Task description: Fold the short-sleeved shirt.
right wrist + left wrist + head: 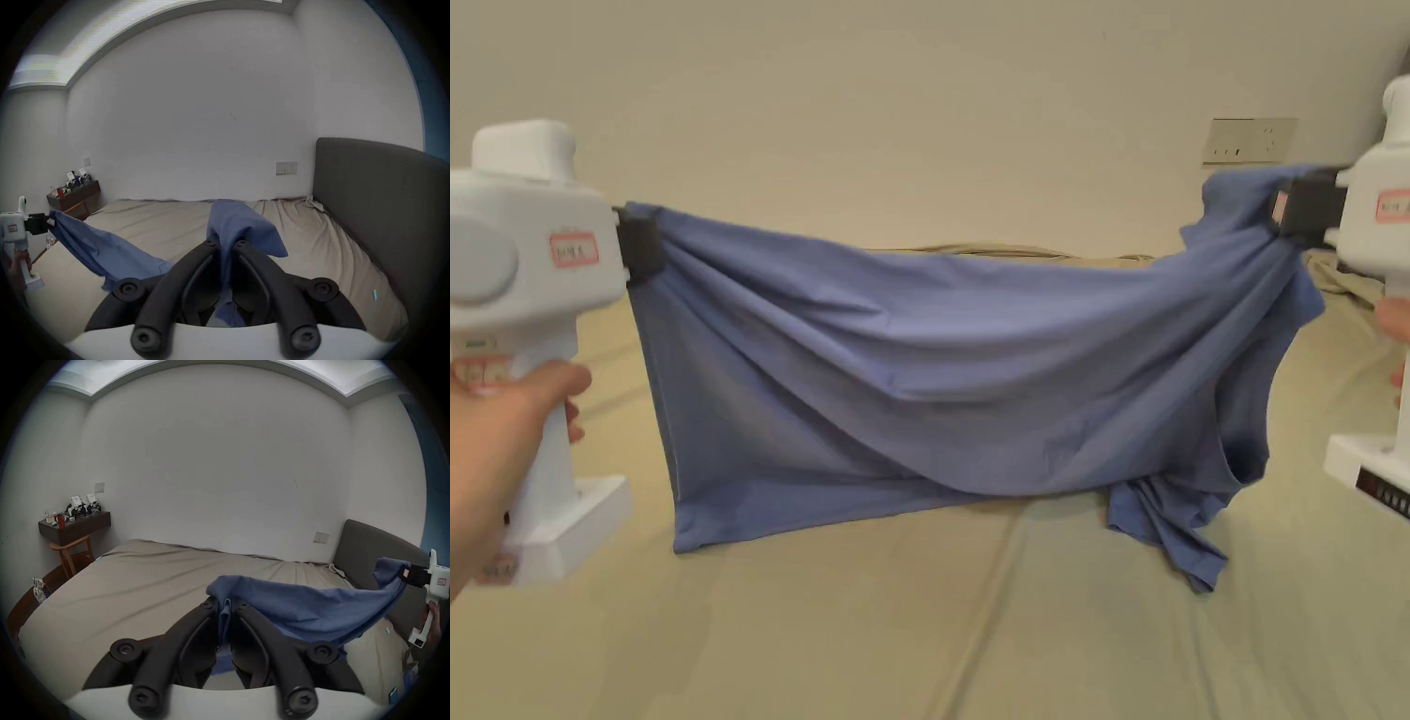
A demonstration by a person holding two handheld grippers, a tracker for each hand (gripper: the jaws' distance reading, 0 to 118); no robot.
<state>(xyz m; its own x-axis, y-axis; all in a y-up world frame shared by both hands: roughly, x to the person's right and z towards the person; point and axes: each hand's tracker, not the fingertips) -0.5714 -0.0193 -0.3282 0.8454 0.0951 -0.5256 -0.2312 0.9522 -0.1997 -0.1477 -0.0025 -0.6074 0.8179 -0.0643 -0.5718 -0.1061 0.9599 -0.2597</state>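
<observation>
While the blue short-sleeved shirt (937,375) hangs stretched in the air above the bed (919,637), each claw clamps one end of it. In the head view the left claw (642,246) grips the shirt's upper corner on the side away from the headboard, its black jaws pressed together on a bunch of cloth; the left hand (492,459) wraps the white handle below. The right claw (1298,211) is clenched on the shirt's other end, nearer the headboard (377,194), with cloth gathered and folded over its jaws. Between the two claws the fabric sags in long folds, and its lowest edge and a loose sleeve touch the tan sheet of the bed.

From the left gripper view, the left claw (225,606) has both jaws closed on a narrow fold of blue cloth, and the shirt runs off toward the headboard (370,550) to the right claw (405,575). From the right gripper view, the right claw (225,242) pinches cloth that drapes over its tips, and the left claw (48,222) holds the far end, away from the headboard.
</observation>
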